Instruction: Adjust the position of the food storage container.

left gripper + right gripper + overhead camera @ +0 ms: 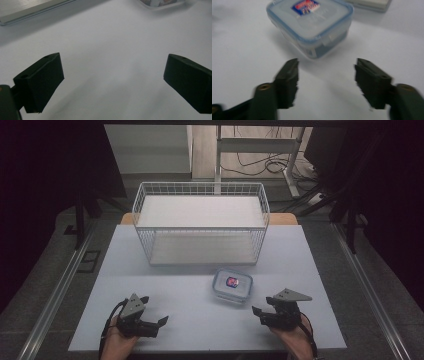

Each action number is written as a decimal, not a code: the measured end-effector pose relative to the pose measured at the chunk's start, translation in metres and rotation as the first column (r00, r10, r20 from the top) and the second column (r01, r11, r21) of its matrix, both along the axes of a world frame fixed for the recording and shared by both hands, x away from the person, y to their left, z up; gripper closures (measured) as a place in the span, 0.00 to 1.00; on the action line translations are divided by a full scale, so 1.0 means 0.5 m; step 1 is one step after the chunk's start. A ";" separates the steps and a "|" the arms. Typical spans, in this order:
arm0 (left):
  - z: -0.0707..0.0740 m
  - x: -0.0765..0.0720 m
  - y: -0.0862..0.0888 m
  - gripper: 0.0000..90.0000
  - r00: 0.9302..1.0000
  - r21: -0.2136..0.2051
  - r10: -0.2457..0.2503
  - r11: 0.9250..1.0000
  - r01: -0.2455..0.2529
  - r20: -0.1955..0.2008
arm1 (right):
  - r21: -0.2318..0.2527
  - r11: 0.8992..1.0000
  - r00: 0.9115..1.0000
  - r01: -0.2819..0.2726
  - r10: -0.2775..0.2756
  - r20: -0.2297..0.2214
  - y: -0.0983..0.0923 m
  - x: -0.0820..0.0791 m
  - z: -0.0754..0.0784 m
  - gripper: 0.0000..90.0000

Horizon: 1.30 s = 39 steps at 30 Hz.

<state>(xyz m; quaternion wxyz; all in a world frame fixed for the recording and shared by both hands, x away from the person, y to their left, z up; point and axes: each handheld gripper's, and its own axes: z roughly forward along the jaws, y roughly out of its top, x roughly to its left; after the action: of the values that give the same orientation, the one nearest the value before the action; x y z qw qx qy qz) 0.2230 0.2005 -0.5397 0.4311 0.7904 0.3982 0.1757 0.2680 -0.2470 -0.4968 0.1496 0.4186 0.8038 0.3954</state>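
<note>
Lidded plastic container (232, 286) with a blue seal and a red-and-blue label, resting on the white table (165, 270) just in front of the wire basket (200, 222), toward the right. Right gripper (260, 314) held low over the table near the front edge, jaws parted and bare, aimed at the container (310, 25) from just short of it, not touching. Left gripper (155, 320) well apart at the front left, jaws spread wide over bare tabletop (112, 50), nothing between them.
</note>
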 end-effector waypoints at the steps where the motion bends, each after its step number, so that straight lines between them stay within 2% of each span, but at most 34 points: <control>1: 0.000 0.000 -0.002 0.02 1.000 0.007 -0.001 1.000 0.001 0.007 | 0.007 1.000 1.000 -0.007 0.007 0.002 0.002 0.003 0.006 0.47; 4: -0.001 0.001 -0.004 0.02 1.000 0.010 -0.004 1.000 0.003 0.015 | 0.010 1.000 1.000 -0.019 0.019 0.008 0.007 0.015 0.025 0.61; 7: -0.002 0.001 -0.005 0.02 1.000 0.015 -0.005 1.000 0.005 0.014 | 0.009 0.998 0.998 -0.057 0.057 0.004 0.013 0.038 0.043 0.77; 8: -0.003 0.001 -0.006 0.02 1.000 0.017 -0.004 1.000 0.004 0.011 | 0.009 0.998 0.998 -0.057 0.057 0.004 0.013 0.038 0.043 0.77; 9: -0.003 0.002 -0.006 0.02 1.000 0.021 -0.002 1.000 0.002 0.010 | 0.002 0.998 0.998 -0.069 0.069 0.006 0.016 0.047 0.047 0.83; 10: -0.003 0.002 -0.005 0.02 1.000 0.020 -0.001 1.000 0.001 0.010 | -0.004 0.996 0.996 -0.088 0.088 0.008 0.025 0.066 0.053 0.93; 12: -0.003 0.002 -0.004 0.02 1.000 0.016 0.002 1.000 -0.002 0.010 | -0.014 0.995 0.995 -0.100 0.100 0.009 0.037 0.085 0.057 0.99; 15: -0.002 0.002 -0.002 0.02 1.000 0.006 0.003 1.000 -0.003 0.010 | -0.008 0.995 0.995 -0.096 0.097 0.008 0.049 0.101 0.061 0.99; 17: -0.001 0.002 -0.001 0.03 1.000 -0.005 0.004 1.000 -0.004 0.003 | 0.001 0.995 0.995 -0.102 0.102 -0.001 0.067 0.123 0.065 0.99; 20: 0.001 0.004 0.002 0.03 0.999 -0.027 0.013 1.000 -0.014 -0.031 | -0.011 0.993 0.993 -0.114 0.114 -0.007 0.101 0.160 0.071 0.99; 21: 0.001 0.004 0.002 0.03 0.999 -0.027 0.013 1.000 -0.014 -0.031 | -0.011 0.993 0.993 -0.114 0.114 -0.007 0.101 0.160 0.071 0.99; 24: 0.002 0.005 0.005 0.04 0.999 -0.041 0.017 0.999 -0.018 -0.041 | -0.024 0.994 0.994 -0.108 0.108 -0.002 0.129 0.198 0.075 0.99; 26: 0.002 0.005 0.006 0.04 0.999 -0.041 0.018 0.999 -0.019 -0.042 | -0.033 0.994 0.995 -0.103 0.103 -0.003 0.135 0.207 0.075 0.99; 28: 0.001 0.005 0.005 0.04 0.999 -0.038 0.017 0.999 -0.018 -0.044 | -0.066 0.993 0.995 -0.099 0.100 0.001 0.149 0.235 0.069 0.99; 31: 0.000 0.005 0.003 0.04 0.999 -0.027 0.018 0.999 -0.019 -0.048 | -0.082 0.991 0.995 -0.103 0.103 -0.005 0.156 0.251 0.062 0.99; 33: -0.001 0.005 0.002 0.04 0.999 -0.016 0.016 1.000 -0.017 -0.049 | -0.110 0.989 0.995 -0.102 0.100 -0.023 0.166 0.269 0.048 0.99; 35: -0.001 0.005 0.001 0.04 0.999 -0.017 0.015 1.000 -0.016 -0.049 | -0.126 0.987 0.995 -0.099 0.094 -0.040 0.167 0.278 0.039 0.99; 38: -0.001 0.005 0.002 0.04 0.999 -0.018 0.015 1.000 -0.016 -0.049 | -0.121 0.986 0.991 -0.118 0.109 -0.080 0.170 0.286 0.022 0.99; 39: -0.001 0.005 0.003 0.04 0.999 -0.020 0.016 1.000 -0.017 -0.050 | -0.133 0.984 0.991 -0.116 0.107 -0.074 0.171 0.284 0.018 0.99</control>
<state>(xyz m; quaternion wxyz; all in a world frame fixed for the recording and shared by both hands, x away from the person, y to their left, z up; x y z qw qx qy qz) 0.2253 0.2019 -0.5402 0.4276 0.7869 0.4169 0.1555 0.4102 -0.1615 -0.4880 0.1287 0.3746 0.8558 0.3327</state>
